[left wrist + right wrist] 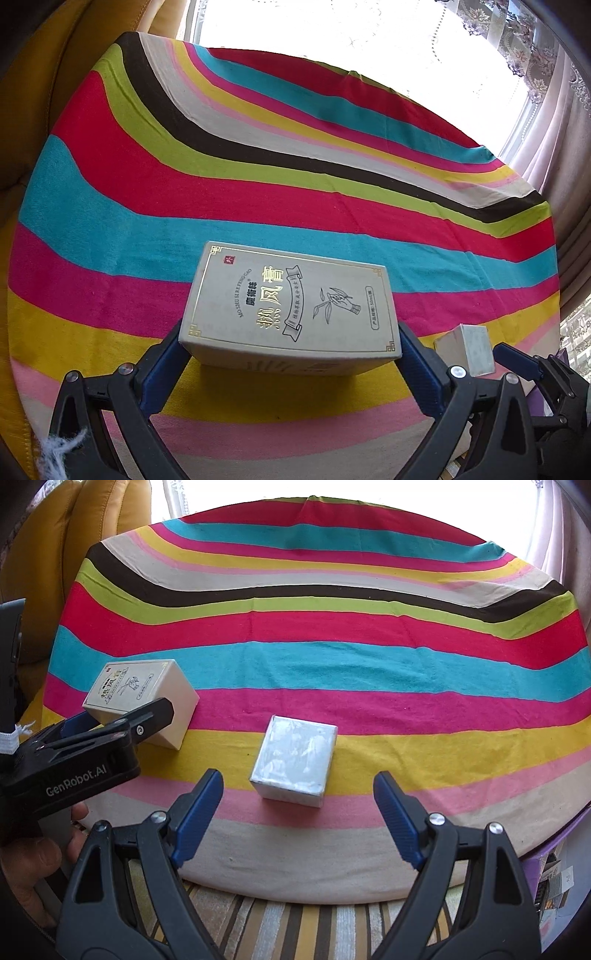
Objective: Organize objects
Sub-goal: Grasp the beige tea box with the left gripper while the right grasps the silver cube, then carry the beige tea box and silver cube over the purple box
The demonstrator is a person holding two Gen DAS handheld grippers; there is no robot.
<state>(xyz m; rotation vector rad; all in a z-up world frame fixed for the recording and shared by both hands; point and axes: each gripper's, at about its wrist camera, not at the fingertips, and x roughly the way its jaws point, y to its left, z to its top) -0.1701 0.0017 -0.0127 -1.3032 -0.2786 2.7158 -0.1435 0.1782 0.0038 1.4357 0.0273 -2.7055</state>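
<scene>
The left claw [290, 354] is clamped on the cream box [291, 306], which sits on the striped table [258, 177] at about 9 o'clock in the right wrist view. The right claw [297, 805] gapes wide, holding nothing, with the silver box [295, 760] just ahead at 12 o'clock. Judging by this, organizing has barely begun: both boxes lie apart, ungrouped.

Rainbow-striped tablecloth [332, 627], beige box [291, 310], silvery box [295, 760]
</scene>
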